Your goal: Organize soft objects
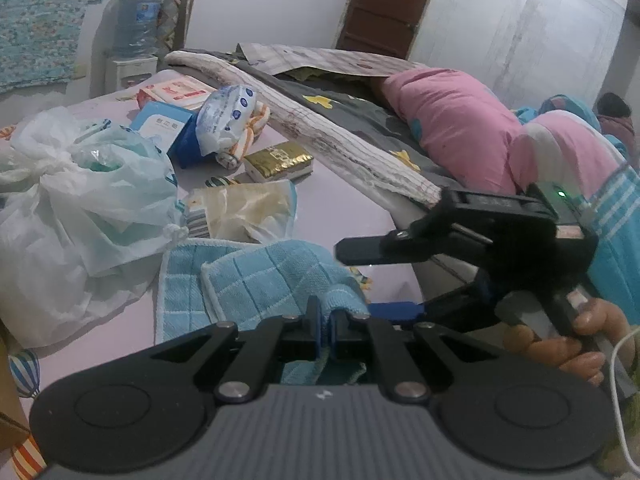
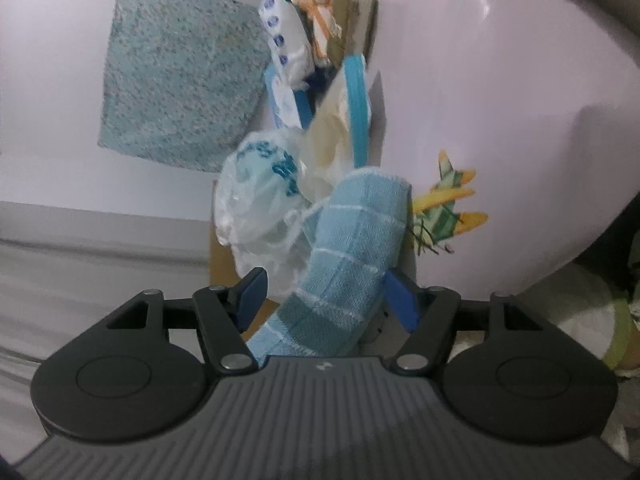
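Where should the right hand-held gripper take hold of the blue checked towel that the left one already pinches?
Probably the rolled fold of the blue checked towel, taken from its near end, since that bunched roll already lies lengthwise between the right hand-held gripper's parted fingers. The left hand-held gripper is clamped on a corner fold.

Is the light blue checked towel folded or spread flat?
Folded: the light blue checked towel lies doubled in layers on the bed, one corner pinched in the left gripper.
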Demonstrator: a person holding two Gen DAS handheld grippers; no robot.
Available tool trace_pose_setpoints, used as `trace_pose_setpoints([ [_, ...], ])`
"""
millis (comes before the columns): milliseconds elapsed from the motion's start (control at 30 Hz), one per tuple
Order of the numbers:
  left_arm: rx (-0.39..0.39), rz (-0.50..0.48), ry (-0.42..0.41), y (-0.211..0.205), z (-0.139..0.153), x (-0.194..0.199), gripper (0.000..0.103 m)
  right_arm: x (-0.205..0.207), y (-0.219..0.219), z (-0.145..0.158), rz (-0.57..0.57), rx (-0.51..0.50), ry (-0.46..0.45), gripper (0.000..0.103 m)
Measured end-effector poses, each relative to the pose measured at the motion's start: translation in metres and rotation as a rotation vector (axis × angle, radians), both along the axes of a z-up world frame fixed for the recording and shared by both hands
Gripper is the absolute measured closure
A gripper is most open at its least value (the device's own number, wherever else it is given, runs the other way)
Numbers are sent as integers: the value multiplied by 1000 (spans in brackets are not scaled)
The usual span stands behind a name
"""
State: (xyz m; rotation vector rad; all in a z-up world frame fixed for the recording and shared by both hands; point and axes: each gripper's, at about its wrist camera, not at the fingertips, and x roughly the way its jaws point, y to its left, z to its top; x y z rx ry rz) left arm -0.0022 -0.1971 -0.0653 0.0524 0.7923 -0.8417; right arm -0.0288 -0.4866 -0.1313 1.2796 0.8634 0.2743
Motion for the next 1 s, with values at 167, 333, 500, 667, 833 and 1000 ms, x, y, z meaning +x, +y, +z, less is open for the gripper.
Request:
trace_pose_setpoints([
  [167,-13,-7,40,7,-4,3,98,1,12,-5,29,-10,30,62],
  [333,-13,-6,97,19,-9,9,78,0,17,0,28,-57,31,86],
  [500,-69,6,115,44,-2,13,64,3,16,13,46,-159,27,90],
  [667,18,87,137,47,-12,27,62,9,13,37,118,-366,17,90],
  [833,70,177,275,48,-38,52,61,16,21,55,194,-560,3,90],
  [1000,77,227,255,50,-39,60,59,21,35,68,244,-661,-36,91],
])
